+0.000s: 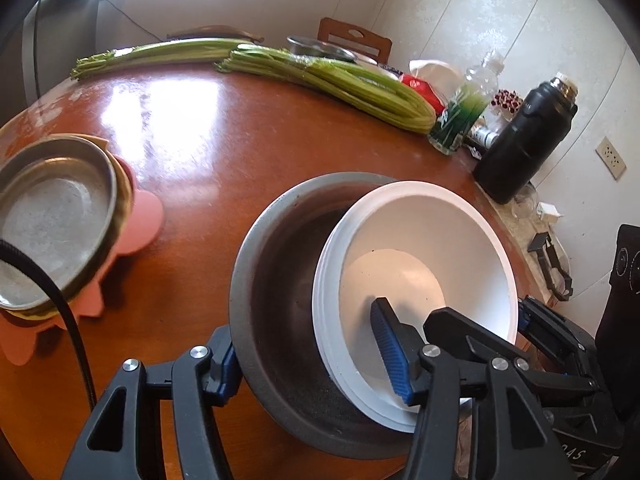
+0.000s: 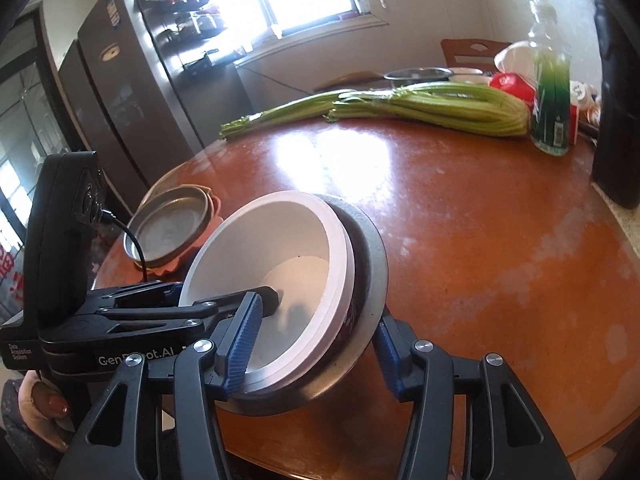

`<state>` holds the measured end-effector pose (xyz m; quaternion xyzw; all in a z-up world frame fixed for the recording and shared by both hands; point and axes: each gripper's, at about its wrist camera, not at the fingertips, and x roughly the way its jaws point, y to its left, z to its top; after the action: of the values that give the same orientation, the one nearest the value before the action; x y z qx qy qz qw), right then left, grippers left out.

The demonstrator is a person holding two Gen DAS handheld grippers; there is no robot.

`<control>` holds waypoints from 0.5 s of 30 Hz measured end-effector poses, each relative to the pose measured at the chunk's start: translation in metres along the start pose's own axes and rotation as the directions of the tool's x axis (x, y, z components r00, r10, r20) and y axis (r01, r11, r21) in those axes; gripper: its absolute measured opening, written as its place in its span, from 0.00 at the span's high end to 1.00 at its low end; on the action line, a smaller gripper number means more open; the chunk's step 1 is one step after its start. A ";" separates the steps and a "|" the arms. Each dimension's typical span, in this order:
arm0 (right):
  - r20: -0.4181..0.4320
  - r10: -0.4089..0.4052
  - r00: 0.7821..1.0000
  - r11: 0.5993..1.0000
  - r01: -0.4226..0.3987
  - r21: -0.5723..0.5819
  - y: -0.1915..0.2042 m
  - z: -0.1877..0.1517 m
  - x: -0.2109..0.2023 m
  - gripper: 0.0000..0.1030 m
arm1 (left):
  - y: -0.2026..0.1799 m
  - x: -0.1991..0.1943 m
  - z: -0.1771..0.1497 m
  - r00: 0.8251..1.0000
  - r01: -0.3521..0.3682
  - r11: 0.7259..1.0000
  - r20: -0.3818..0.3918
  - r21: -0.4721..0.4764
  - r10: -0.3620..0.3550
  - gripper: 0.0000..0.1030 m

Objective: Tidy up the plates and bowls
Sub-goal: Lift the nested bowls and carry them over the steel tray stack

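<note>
A stack of white bowls [image 1: 420,280] sits tilted inside a larger grey metal bowl [image 1: 280,280], at the near edge of the round reddish-brown table [image 1: 240,140]. The white ones are smooth, matte and nested tight — their rims show as thin stacked bands — while the metal bowl is dull outside and dark within.

The left gripper [image 1: 308,354] has closed on this pile: one blue pad presses the metal bowl's outer wall, the other lies inside the top white bowl. The right gripper [image 2: 312,344] clamps the same pile from the opposite side, one pad inside the white bowl, the other under the metal rim.

Left of the pile, near the table's edge, a shallow metal plate [image 1: 56,216] rests on other dishes atop a pink flower-shaped mat [image 1: 140,220]. Beyond the pile lie celery bunches [image 1: 340,84] — and to their right a black flask [image 1: 528,136].
</note>
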<state>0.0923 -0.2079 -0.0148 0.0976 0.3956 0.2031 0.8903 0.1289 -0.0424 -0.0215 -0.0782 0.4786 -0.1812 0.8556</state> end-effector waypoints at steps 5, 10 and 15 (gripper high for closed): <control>0.014 0.041 0.999 0.997 -0.040 -0.062 0.031 0.025 0.006 0.46 | 0.024 -0.032 0.012 0.998 -0.029 0.999 0.052 -0.038 0.031 0.45; 0.015 0.136 0.991 0.986 -0.133 -0.101 0.068 0.055 0.029 0.46 | 0.061 -0.067 0.026 0.990 -0.094 0.993 0.093 -0.077 0.101 0.45; -0.016 0.229 0.973 0.965 -0.229 -0.126 0.106 0.078 0.066 0.46 | 0.105 -0.095 0.040 0.976 -0.172 0.979 0.118 -0.113 0.185 0.44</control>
<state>0.1599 -0.0853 0.0288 0.0857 0.3687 0.3292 0.8651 0.1427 0.0891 0.0427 -0.0898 0.4364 -0.0735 0.8923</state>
